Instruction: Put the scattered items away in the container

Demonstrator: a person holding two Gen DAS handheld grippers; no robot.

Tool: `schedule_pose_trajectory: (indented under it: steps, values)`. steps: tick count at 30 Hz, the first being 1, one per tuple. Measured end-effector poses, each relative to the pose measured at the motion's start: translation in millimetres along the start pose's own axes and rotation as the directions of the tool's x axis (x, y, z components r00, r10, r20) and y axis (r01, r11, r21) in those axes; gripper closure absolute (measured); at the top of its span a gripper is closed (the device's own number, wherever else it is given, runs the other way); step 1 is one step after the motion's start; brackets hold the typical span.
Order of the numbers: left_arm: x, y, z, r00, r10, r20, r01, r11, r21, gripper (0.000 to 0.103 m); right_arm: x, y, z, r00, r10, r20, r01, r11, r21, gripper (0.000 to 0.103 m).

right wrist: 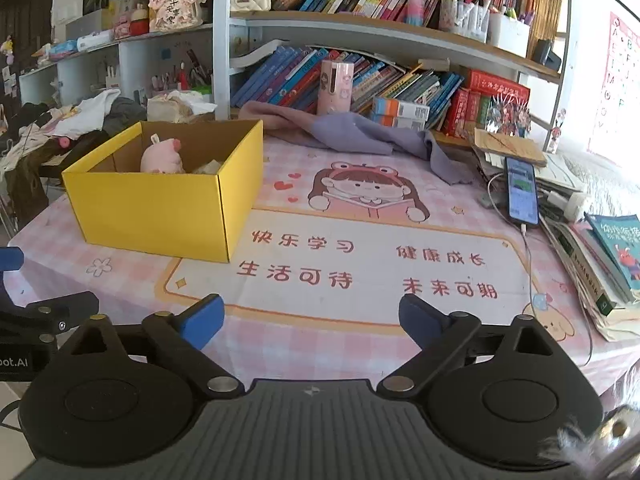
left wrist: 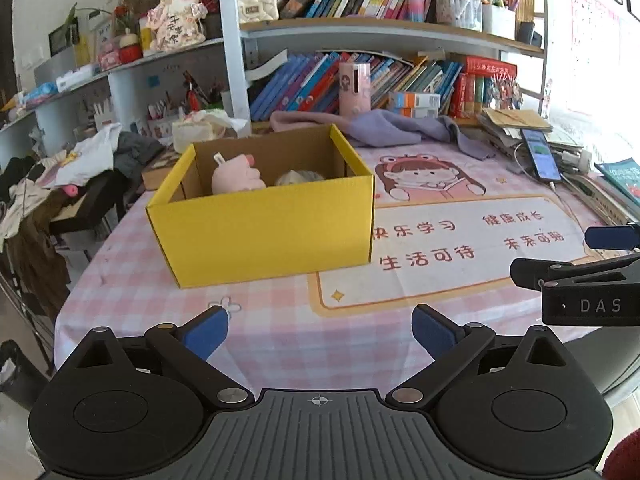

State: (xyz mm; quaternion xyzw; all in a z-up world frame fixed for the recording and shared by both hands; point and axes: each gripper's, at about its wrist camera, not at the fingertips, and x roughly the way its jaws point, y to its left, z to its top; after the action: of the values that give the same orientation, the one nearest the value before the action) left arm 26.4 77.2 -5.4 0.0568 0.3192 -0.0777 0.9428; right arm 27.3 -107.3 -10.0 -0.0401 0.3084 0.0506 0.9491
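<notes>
Both your left tool (left wrist: 320,334) and right tool (right wrist: 312,322) stand spread and empty over the bench (right wrist: 360,344), the pink toy (right wrist: 162,157) already lies in the yellow box (right wrist: 160,212), so you appear finished unless another loose item remains.

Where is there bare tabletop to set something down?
Free: the printed mat between the yellow box and the phone, and the checked cloth before the box. Crowded: the right edge with stacked books, the back with the purple cloth.
</notes>
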Motion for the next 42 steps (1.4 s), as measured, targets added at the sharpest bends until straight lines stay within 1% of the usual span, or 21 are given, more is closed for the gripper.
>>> schedule_pose_trajectory:
  steps: [4,10,16,23,30,36,42]
  values:
    - [-0.7,1.1,-2.1,1.0,0.016,-0.022,-0.017,1.0,-0.011,0.002,2.5,-2.4,-2.7,1.0,0.0,-0.02,0.0,1.0,0.016,0.003]
    - [-0.7,0.6,-2.0,0.999,0.024,-0.035,-0.025,1.0,-0.013,0.001,4.1,-9.0,-3.6,0.999,-0.003,-0.037,0.004,0.999,0.04,0.003]
    - [1.9,-4.6,-0.6,0.999,0.02,-0.048,-0.021,1.0,-0.006,0.001,1.4,-10.8,-4.0,0.999,0.0,-0.035,0.001,1.0,0.029,0.0]
    - [8.6,-10.2,-0.9,0.996,-0.011,-0.083,0.009,1.0,-0.026,0.001,0.8,-16.9,-8.4,0.998,-0.01,-0.057,0.013,0.999,0.041,0.0]
    - [12.2,-18.1,0.8,0.995,-0.025,-0.092,0.024,1.0,-0.01,0.001,0.3,-19.2,-9.3,0.998,-0.013,-0.065,0.015,0.999,0.039,0.0]
    - [16.4,-17.1,0.4,0.994,-0.027,-0.109,0.024,0.999,-0.032,0.001,0.5,-19.8,-10.3,0.997,-0.008,-0.072,0.01,0.999,0.034,0.0]
    - [17.6,-17.1,0.2,0.993,-0.022,-0.117,0.018,0.999,-0.034,0.001,0.8,-20.1,-10.7,0.997,-0.007,-0.073,0.009,0.999,0.033,0.0]
